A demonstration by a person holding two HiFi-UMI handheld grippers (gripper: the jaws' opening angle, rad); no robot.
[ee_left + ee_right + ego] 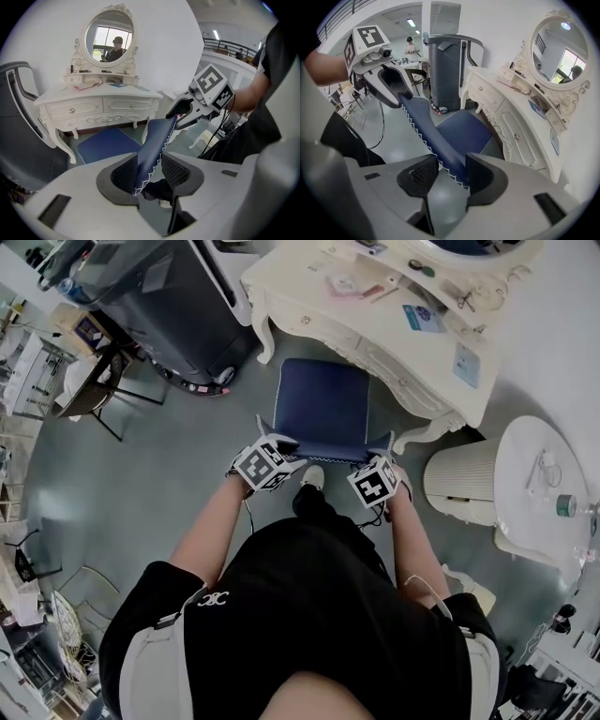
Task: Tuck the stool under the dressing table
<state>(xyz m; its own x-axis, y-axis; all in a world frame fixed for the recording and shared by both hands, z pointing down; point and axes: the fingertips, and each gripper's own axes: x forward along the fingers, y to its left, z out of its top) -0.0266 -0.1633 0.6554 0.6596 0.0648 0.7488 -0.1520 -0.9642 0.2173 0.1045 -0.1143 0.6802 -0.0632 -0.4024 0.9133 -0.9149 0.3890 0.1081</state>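
Note:
A stool with a blue seat (319, 409) stands with its far end under the cream dressing table (375, 334). Its low blue backrest (328, 454), edged with white stitching, faces me. My left gripper (281, 442) is shut on the backrest's left end (157, 140), which runs between its pads (150, 171). At the right end (426, 131) my right gripper (386, 448) is shut the same way, jaws (450, 176) around the padded edge. Each gripper shows in the other's view: the right one (180, 110) and the left one (401, 91). The seat (105, 143) lies in front of the table's drawers (93, 105).
A white ribbed bin (459, 479) and a round white side table (539, 484) stand right of the stool. A large dark grey machine (159, 296) fills the space left of the dressing table. A black chair (94, 390) sits farther left. An oval mirror (108, 37) tops the table.

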